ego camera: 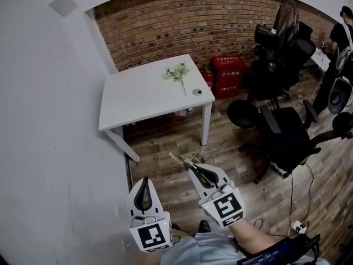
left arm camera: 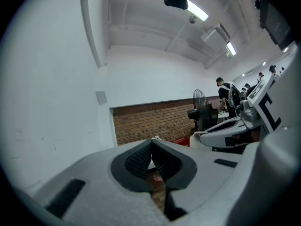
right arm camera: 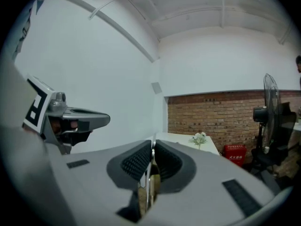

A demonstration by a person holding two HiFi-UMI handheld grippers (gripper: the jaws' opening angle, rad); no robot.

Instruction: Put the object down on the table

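Carry to desk | right tongs [ego camera: 192,169] nearly closed, pinching a thin stick-like object [ego camera: 178,159] over the floor, well short of the white desk [ego camera: 132,104] | left tongs [ego camera: 144,182] closed, empty | advice: keep it level, set down clear of flower sprig [ego camera: 177,73] | small round cup [ego camera: 197,91] near desk edge, contents unclear

Printed in white on the front of the red box [ego camera: 228,74] against the brick wall [ego camera: 182,21]: two lines of Chinese characters, the lower ending in what looks like 119, too small to read with certainty. In the right gripper view, white print on that box again, unreadable. On the cubes of the left gripper [ego camera: 144,180] and the right gripper [ego camera: 191,163]: only black-and-white square code patterns.
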